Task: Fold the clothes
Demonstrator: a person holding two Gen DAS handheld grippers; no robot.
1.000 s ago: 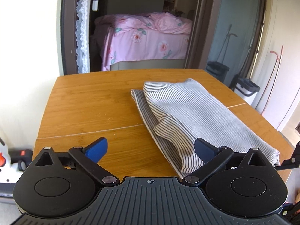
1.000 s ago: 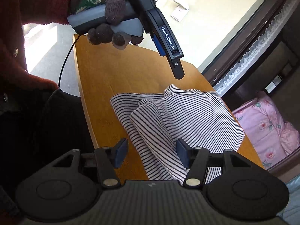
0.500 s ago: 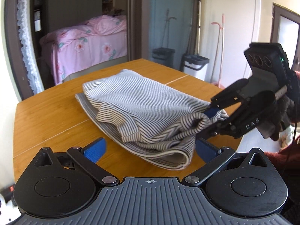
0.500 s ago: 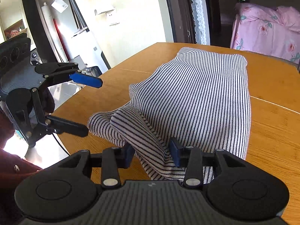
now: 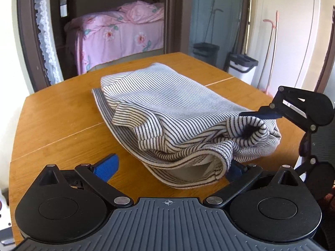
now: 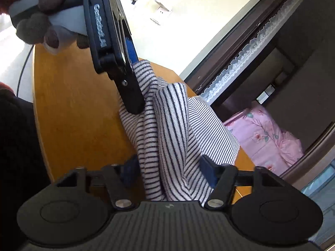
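- A wooden table [image 5: 54, 113] with a pale seam across it carried the work; beyond its far edge a doorway opened onto a bed [image 5: 117, 35] under a pink floral cover, with lace trim [image 5: 44, 33] down the door frame.
- The striped garment [image 5: 167, 108] lay folded on the table, directly ahead of the left claw [image 5: 169, 165] and running away from it toward the bed.
- The left claw's jaws stood wide apart, the near hem of the garment lying between them; its left pad [image 5: 106, 164] was clear of the cloth, its right pad partly hidden under the fold.
- The right claw [image 6: 169, 171] had its jaws apart with bunched striped cloth [image 6: 171, 138] between them; whether the pads pressed on it I could not tell.
- In the left view, the right claw [image 5: 270, 114] sat ahead and to the right, one blue pad touching the raised roll of cloth at the garment's near right corner.
- In the right view, the left claw [image 6: 129, 79], held in a gloved hand [image 6: 39, 21], crossed in front and hid part of the cloth.
- Farther right of the left claw stood bins [image 5: 240, 64] and leaning poles [image 5: 270, 48] against the wall.
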